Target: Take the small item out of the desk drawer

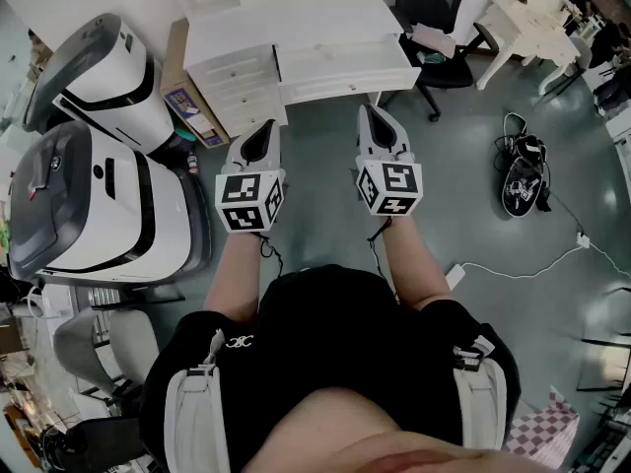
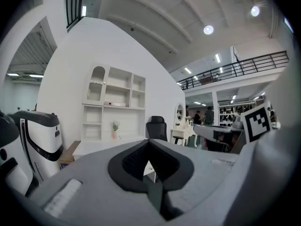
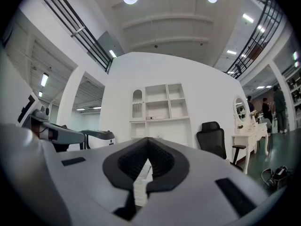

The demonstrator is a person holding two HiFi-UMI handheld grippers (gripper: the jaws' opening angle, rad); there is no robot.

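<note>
Two grippers held level and side by side in front of a white desk

The left gripper [image 1: 266,126] and right gripper [image 1: 373,112] each have their jaws pressed together with nothing between them, and both are apart from the desk [image 1: 296,18]; the small item cannot be seen, nor the inside of the wide drawer [image 1: 345,67]

A high-ceilinged test hall with a railed mezzanine [image 2: 235,68] is being shown. A white desk [image 1: 296,37], an office chair [image 1: 434,8] and bulky white machines [image 1: 108,205] are being kept on its grey floor [image 1: 473,225].
</note>
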